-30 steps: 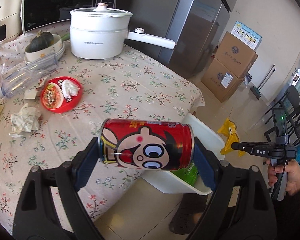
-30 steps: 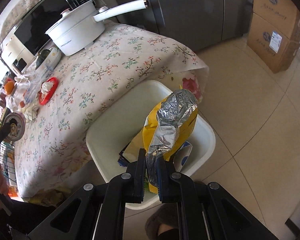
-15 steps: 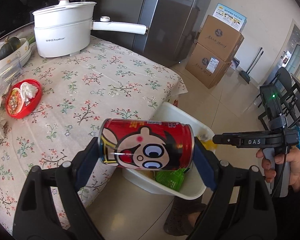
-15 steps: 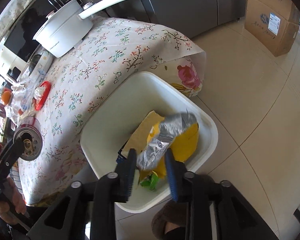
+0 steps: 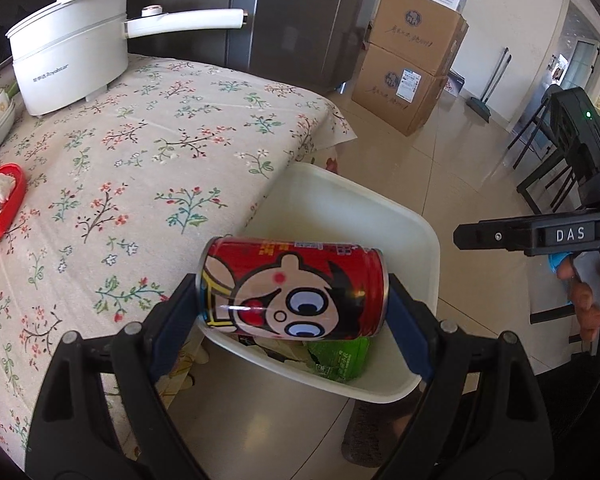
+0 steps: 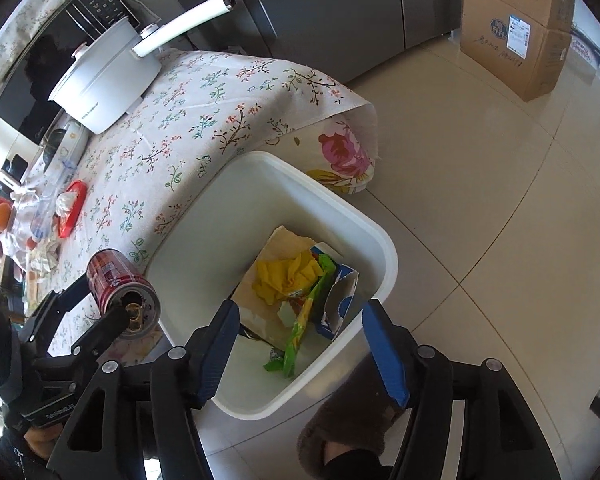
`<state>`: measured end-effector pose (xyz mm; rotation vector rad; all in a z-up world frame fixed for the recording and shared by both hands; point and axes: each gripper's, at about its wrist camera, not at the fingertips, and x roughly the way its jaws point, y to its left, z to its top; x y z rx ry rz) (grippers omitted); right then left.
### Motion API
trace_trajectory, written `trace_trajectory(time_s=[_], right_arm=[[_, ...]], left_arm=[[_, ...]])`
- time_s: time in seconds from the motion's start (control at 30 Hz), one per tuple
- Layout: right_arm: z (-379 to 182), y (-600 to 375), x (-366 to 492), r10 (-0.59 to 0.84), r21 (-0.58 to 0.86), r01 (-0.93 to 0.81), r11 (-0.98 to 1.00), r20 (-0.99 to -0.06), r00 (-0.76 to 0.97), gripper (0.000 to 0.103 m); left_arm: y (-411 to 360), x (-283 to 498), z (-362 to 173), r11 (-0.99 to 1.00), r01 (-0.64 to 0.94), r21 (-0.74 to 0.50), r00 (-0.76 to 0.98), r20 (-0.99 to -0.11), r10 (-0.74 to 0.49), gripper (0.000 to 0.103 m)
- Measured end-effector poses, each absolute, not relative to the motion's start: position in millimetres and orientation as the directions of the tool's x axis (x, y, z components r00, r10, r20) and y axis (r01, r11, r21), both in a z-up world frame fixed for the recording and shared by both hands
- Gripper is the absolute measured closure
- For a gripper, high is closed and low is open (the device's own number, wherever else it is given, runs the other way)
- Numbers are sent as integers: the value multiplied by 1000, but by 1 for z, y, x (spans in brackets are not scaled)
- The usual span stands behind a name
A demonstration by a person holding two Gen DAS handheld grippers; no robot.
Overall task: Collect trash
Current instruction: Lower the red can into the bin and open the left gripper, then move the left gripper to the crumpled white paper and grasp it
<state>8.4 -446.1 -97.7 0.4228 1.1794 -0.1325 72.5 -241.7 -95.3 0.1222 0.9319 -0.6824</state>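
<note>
My left gripper (image 5: 292,308) is shut on a red cartoon drink can (image 5: 292,288), held sideways just above the near rim of the white trash bin (image 5: 380,216). The can also shows in the right wrist view (image 6: 120,292), beside the bin's left rim. My right gripper (image 6: 300,344) is open and empty above the bin (image 6: 384,240). Inside lie a yellow crumpled bag (image 6: 288,276), a green wrapper (image 6: 304,320) and a blue-and-silver packet (image 6: 340,300). The right gripper also shows in the left wrist view (image 5: 532,236).
The bin stands on the tiled floor against a table with a floral cloth (image 5: 140,184). On the table are a white pot (image 5: 68,64), a red lid with tissue (image 5: 0,204) and more clutter at the far end (image 6: 32,216). Cardboard boxes (image 5: 412,60) stand by the fridge (image 5: 300,20).
My right gripper opened and the yellow foil bag dropped into the bin. My left gripper carried the can from over the table to the bin's edge.
</note>
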Motion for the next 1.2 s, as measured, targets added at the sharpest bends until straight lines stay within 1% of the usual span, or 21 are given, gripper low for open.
trace_trajectory(time_s=[0.07,0.13,0.3,0.9,1.2], right_arm=[[-97,-448,8,113,249,322,913,-915,388,33],[-95,-448,7,101,239,323,916,-915,391,32],[-91,-443,9,83,222,320,921,-915,394,30],[-52,-372,43,54,154,189,970,-890,452,23],[-47,-324,68,59,131,129,983,-890,451,22]], left_arm=[[-245,74,-97,780,596,-191,387,-783,-488,14],[-245,74,-96,784,592,-185,385,-790,-477,10],[-235,75,-88,815,561,-143,422,-798,-430,4],[-136,91,-54,922,368,-117,531,-788,-312,4],[-63,99,-40,970,233,-73,583,-787,-200,4]])
